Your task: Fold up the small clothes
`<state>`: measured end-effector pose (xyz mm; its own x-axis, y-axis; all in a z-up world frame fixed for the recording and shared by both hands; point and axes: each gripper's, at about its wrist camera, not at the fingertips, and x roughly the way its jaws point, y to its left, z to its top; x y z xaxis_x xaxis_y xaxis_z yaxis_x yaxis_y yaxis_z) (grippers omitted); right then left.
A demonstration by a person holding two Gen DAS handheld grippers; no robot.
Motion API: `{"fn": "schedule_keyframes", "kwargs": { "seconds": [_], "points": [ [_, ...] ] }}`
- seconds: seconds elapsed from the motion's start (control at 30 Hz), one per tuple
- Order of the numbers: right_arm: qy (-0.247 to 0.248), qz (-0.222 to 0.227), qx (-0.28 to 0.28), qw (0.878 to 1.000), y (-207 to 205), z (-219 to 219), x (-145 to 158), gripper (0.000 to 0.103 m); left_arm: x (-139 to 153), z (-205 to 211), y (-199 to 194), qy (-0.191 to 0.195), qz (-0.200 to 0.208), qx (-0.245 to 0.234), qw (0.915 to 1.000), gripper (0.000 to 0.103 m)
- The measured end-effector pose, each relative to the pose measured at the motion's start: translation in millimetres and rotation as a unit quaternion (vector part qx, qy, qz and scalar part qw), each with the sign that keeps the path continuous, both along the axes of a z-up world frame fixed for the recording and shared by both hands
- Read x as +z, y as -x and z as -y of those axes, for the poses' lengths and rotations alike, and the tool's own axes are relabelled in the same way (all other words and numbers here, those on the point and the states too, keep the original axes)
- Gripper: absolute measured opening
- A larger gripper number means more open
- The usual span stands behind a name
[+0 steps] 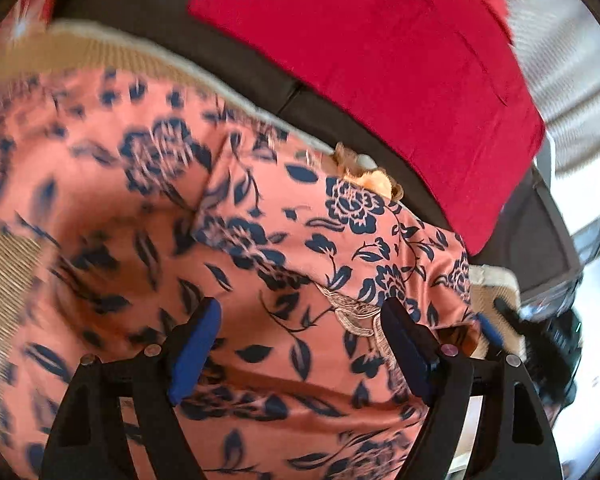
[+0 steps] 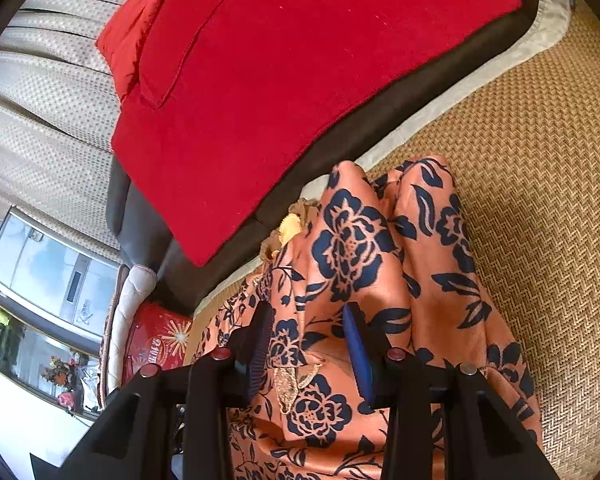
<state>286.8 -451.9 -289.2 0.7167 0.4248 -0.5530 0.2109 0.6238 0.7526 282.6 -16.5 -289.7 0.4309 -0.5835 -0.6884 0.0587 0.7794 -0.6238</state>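
The orange floral garment (image 2: 352, 248) lies bunched on the woven mat (image 2: 540, 168), under and ahead of both pairs of jaws. The left gripper (image 1: 300, 344) hovers with jaws wide apart; the right gripper (image 2: 308, 344) has jaws partly apart astride a raised fold. Beyond lies a red cushion (image 2: 300, 80).

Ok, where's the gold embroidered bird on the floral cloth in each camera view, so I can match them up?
Left wrist view: the gold embroidered bird sits lower centre-right on the floral cloth, just left of the right-hand pad.
Right wrist view: the bird lies low in the centre, between the jaws.
Shared landmark: the red cushion fills the top of both views.
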Motion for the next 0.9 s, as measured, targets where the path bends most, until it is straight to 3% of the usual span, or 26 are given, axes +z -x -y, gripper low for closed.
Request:
{"fn": "schedule_keyframes", "kwargs": {
  "seconds": [0.23, 0.4, 0.43, 0.5, 0.67, 0.7, 0.9],
  "points": [
    [-0.021, -0.017, -0.012, 1.000, 2, 13, -22, 0.040, -31, 6, -29, 0.063, -0.061, 0.059, 0.9944, 0.082],
    [-0.036, -0.020, -0.014, 0.999, 4, 20, -33, 0.040, -38, 0, -34, 0.107, -0.061, 0.104, 0.9869, 0.081],
    [-0.033, -0.021, -0.012, 0.999, 5, 21, -34, 0.040, -38, 1, -35, 0.113, -0.058, 0.109, 0.9859, 0.078],
    [-0.026, -0.028, -0.011, 0.999, 5, 21, -33, 0.040, -42, 1, -37, 0.120, -0.059, 0.116, 0.9842, 0.052],
    [-0.036, -0.034, -0.020, 0.999, 10, 26, -38, 0.041, -56, 2, -39, 0.138, -0.059, 0.136, 0.9792, 0.024],
    [-0.036, -0.029, -0.022, 0.999, 12, 28, -35, 0.041, -55, 4, -39, 0.136, -0.056, 0.136, 0.9798, 0.020],
    [-0.032, -0.015, -0.032, 0.999, 22, 39, -29, 0.040, -57, 0, -44, 0.136, -0.053, 0.133, 0.9803, 0.021]
  ]
}}
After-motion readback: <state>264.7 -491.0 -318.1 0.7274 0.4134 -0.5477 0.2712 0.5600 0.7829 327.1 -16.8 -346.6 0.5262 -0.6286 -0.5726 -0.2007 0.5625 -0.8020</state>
